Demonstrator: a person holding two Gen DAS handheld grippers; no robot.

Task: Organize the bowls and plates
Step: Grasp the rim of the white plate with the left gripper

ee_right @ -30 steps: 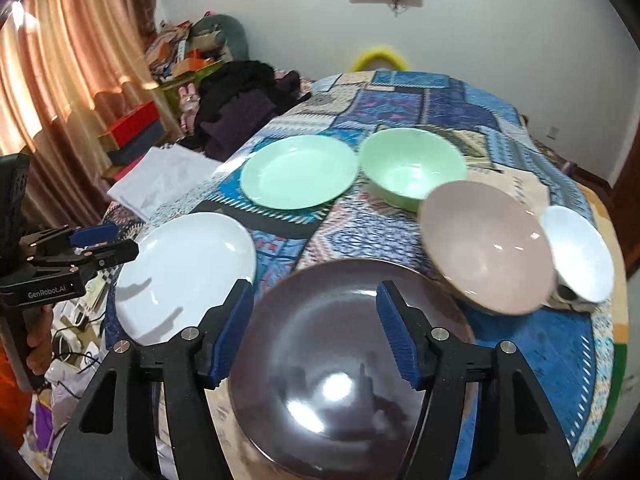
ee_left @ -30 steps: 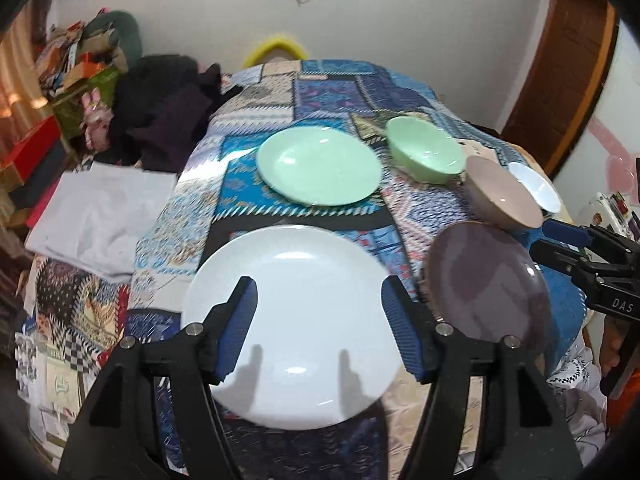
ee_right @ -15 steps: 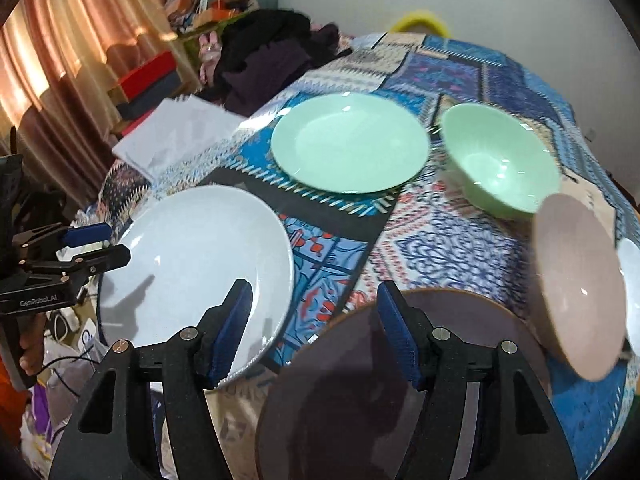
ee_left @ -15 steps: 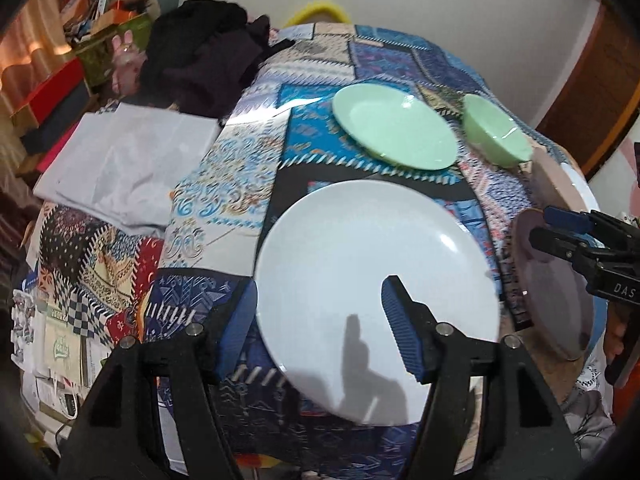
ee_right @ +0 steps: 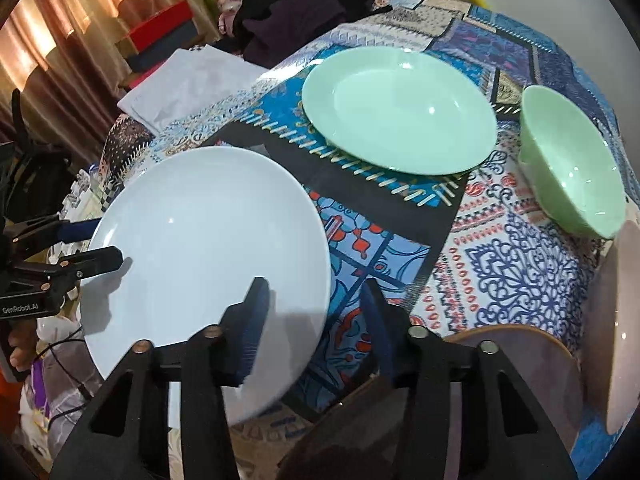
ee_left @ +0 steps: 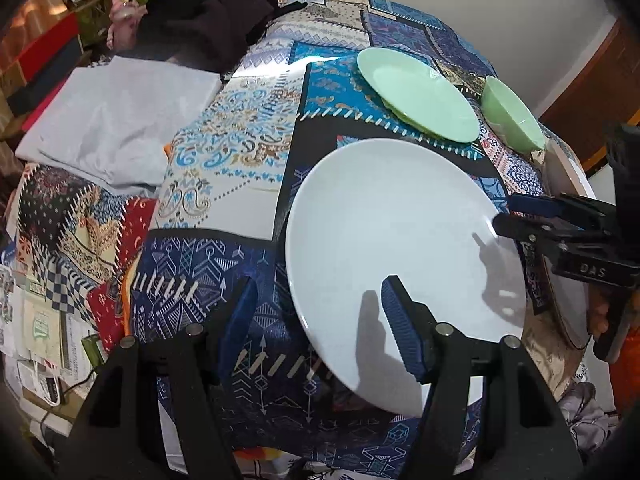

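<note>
While both grippers point steeply down at the patchwork tablecloth [ee_left: 224, 152], neither has a firm hold on anything. The left gripper [ee_left: 318, 322] straddles the near-left rim of the white plate [ee_left: 392, 232]: its right finger hangs over the plate's surface, its left finger stands outside the rim over the cloth. Its jaws are closing, at a middling width, and the pads are clear of the rim. The right gripper [ee_right: 316, 320] hangs over the strip of cloth between the white plate [ee_right: 208, 248] and the dark brown plate [ee_right: 516, 364]. Its left pad overlaps the white plate's right edge in the right wrist view; whether it touches cannot be told. Its jaws are closing and stand fairly narrow, with only cloth seen in the gap.

The white plate lies flat at the near-left part of the table. The green plate [ee_right: 400, 108] lies beyond it, well apart, with the green bowl [ee_right: 572, 164] just beside it to the right. A mauve bowl [ee_right: 624, 332] sits at the right edge of the view, close to the dark brown plate. Folded white fabric [ee_left: 112, 116] and dark clothing [ee_left: 216, 8] lie off the table's far-left side.
</note>
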